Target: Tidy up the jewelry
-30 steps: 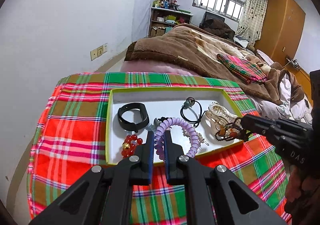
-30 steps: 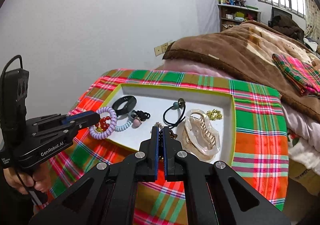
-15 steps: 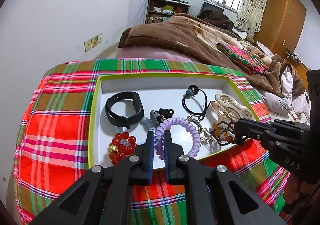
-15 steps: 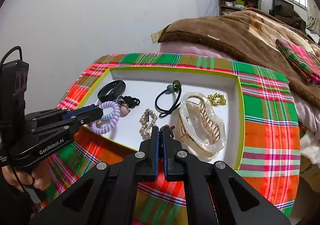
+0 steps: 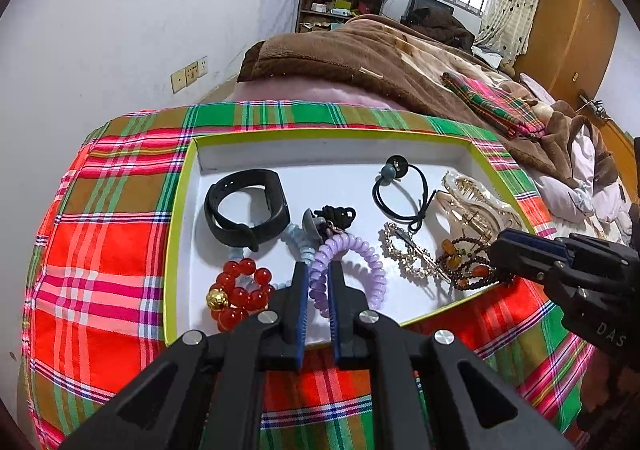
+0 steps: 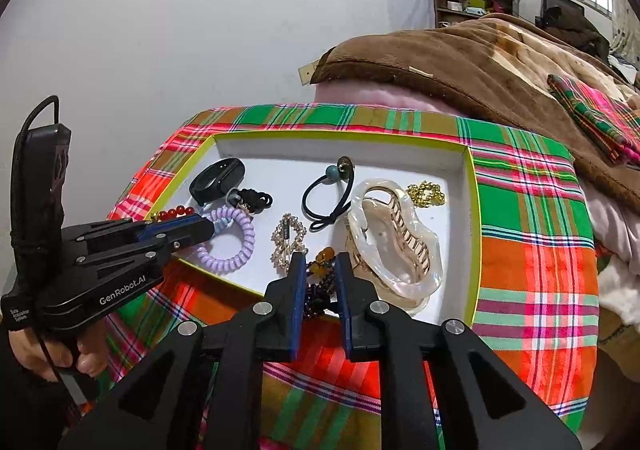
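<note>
Right now, as I read it from my end:
Left claw [image 5: 319, 282]: clenched on the purple coil bracelet [image 5: 352, 270], low over the near part of the white tray [image 5: 320, 148].
Right claw [image 6: 318, 270]: its jaws are opening, with the dark bead bracelet [image 6: 320, 282] between them at the tray's near edge; I judge the pads are no longer pressing it.
Tray contents: black wristband [image 5: 246, 206], red bead bracelet [image 5: 238, 290], black hair tie [image 5: 400, 194], rhinestone clip [image 5: 408, 254], pearly claw clip [image 6: 394, 234], gold chain [image 6: 426, 192], all lying loose and close together.
Where it sits: the tray rests on a plaid cloth [image 5: 112, 250] over the bed end.
Risk one: the bead bracelet straddles the tray's rim, so as I let go it could slide out onto the cloth.
Risk two: the coil touches a pale blue coil [image 5: 298, 242] and a black cord; pulling away could drag them.
Risk three: both claws work close together along the tray's near edge; a careless sweep could knock the rhinestone clip.
</note>
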A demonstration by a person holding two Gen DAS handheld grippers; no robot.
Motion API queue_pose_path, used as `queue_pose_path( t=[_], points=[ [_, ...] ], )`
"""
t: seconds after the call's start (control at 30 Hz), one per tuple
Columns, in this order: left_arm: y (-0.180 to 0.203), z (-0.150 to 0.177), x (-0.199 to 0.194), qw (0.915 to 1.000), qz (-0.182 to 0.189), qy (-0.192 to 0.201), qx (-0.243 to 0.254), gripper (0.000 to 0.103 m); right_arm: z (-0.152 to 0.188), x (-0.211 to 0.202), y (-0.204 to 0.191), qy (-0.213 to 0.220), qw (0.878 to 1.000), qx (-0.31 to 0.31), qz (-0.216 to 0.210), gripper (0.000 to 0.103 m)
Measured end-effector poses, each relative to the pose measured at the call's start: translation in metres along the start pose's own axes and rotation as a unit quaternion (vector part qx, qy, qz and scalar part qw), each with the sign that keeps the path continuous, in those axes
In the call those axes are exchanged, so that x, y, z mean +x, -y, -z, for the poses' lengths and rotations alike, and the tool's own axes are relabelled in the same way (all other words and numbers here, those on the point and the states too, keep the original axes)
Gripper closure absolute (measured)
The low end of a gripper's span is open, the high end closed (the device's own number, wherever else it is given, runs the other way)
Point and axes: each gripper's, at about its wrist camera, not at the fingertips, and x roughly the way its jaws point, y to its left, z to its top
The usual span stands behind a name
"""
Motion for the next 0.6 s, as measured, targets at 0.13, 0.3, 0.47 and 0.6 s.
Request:
queue_pose_path(
  t=[0.13,0.3,0.47,0.6],
  points=[
    [0.0,0.0,-0.002,1.0,-0.002,-0.004,-0.002,0.09,0.001,-0.005,-0.005,0.004,1.0,-0.009,0.002,0.086],
    [-0.001,0.001,-0.017,0.9999,0.001,0.009,-0.006,0.085,0.002,-0.019,-0.011,0.018,1.0,-0.016,0.005,0.078],
    [0.0,0.005,-0.04,0.9996,0.002,0.027,-0.011,0.084,0.01,-0.039,-0.02,0.031,0.999,-0.017,0.008,0.076],
    [0.003,0.014,-0.063,0.9991,0.003,0.04,-0.012,0.084,0.02,-0.055,-0.028,0.037,0.999,-0.018,0.012,0.075]
  ],
)
